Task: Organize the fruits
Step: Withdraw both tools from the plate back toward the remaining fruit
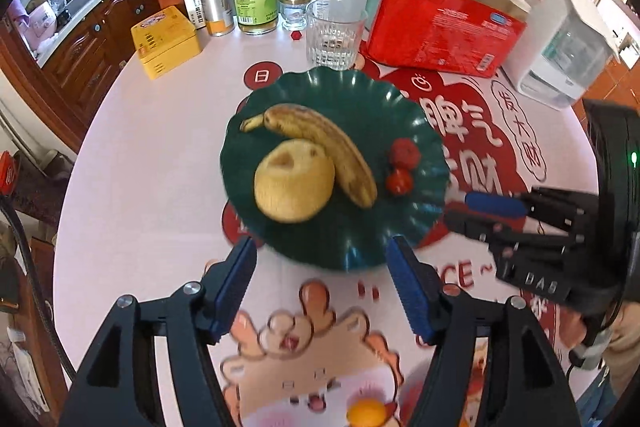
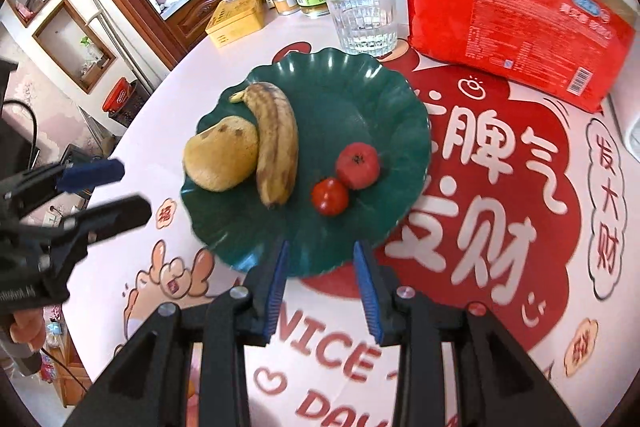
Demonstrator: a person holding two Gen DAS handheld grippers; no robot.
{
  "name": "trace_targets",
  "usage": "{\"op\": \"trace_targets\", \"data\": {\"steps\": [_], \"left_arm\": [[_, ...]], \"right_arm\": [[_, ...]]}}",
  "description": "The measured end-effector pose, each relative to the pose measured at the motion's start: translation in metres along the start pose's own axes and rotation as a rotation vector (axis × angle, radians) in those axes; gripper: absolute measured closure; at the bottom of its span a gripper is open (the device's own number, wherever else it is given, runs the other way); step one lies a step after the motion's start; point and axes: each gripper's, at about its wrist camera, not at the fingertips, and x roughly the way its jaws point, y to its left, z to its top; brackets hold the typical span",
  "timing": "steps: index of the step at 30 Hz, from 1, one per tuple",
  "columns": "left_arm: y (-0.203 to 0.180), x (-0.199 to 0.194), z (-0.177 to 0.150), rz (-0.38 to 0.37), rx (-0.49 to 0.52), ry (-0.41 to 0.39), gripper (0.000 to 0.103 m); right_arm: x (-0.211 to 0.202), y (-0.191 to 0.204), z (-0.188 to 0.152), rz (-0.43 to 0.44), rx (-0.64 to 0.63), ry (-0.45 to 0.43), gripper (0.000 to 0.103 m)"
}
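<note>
Green plate (image 1: 344,95) carries banana (image 1: 320,147), pear (image 1: 294,183) and two red fruits (image 1: 404,163); my left gripper (image 1: 322,291) gapes empty near it, an orange (image 1: 366,413) below. Right view loses the orange; my right gripper (image 2: 322,287) stands apart, empty, at the plate's near rim.

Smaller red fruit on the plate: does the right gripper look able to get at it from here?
Probably yes. The right gripper is open at the green plate rim, and the smaller red fruit lies just ahead, uncovered.

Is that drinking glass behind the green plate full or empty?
Nearly empty. The upright glass shows only a little clear water at its bottom; its walls above look see-through.
</note>
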Motion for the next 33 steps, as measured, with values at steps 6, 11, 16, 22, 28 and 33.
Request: {"op": "trace_targets", "data": {"steps": [6, 11, 16, 22, 28, 33], "left_arm": [[0.0, -0.038, -0.026, -0.008, -0.002, -0.027, 0.033], [0.002, -0.069, -0.041, -0.002, -0.017, -0.044, 0.03], [0.003, -0.102, -0.06, -0.024, -0.024, -0.07, 0.028], [-0.001, -0.136, -0.087, -0.042, -0.027, -0.105, 0.027], [-0.01, -0.162, -0.116, -0.042, -0.006, -0.148, 0.027], [-0.022, -0.173, -0.137, -0.041, 0.026, -0.173, 0.026]], "right_arm": [[-0.031, 0.016, -0.018, -0.003, 0.002, -0.018, 0.069], [-0.061, 0.033, -0.032, -0.014, -0.007, -0.045, 0.069], [-0.097, 0.051, -0.051, -0.016, -0.004, -0.087, 0.069], [-0.139, 0.071, -0.076, -0.02, -0.014, -0.141, 0.066], [-0.172, 0.086, -0.105, -0.045, -0.028, -0.188, 0.061], [-0.19, 0.092, -0.128, -0.071, -0.021, -0.218, 0.06]]}}
